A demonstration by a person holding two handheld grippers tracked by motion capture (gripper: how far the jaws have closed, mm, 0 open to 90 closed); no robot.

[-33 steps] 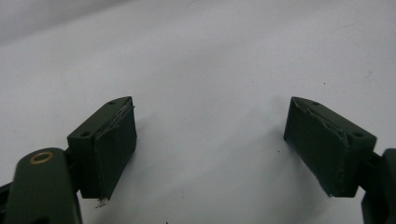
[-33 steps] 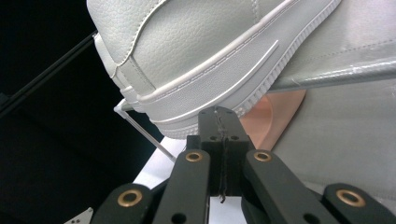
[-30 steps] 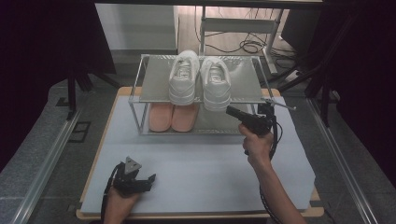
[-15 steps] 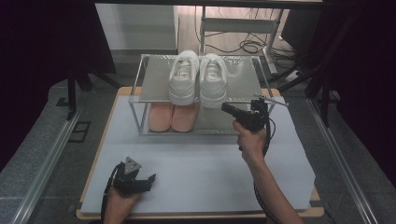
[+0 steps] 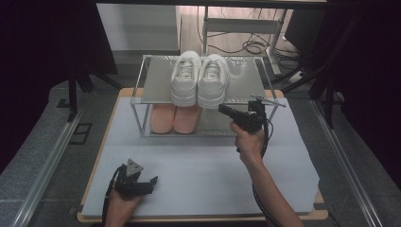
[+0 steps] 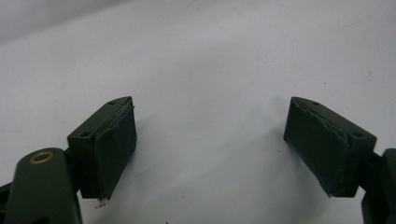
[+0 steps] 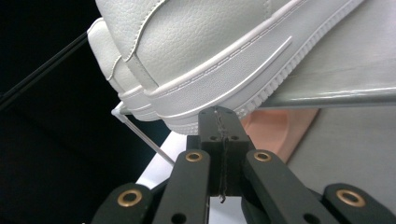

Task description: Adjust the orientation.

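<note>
Right gripper (image 7: 219, 116), jaws pressing together on nothing, is pointing at the white shoes (image 7: 210, 51), cropped at 12 o'clock; left gripper (image 6: 210, 144) is resting with jaws apart.

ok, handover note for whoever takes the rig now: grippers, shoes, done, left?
Left gripper: open, low over the white table, near edge, nothing between its pads.
Right gripper: shut, holding nothing, tips at the heel of the white sneakers.
Sneakers sit as a pair on the rack's top shelf, heels at its front edge; pink slippers below.
Done: nothing gripped.
Left: probably open the right gripper and take a sneaker.
</note>
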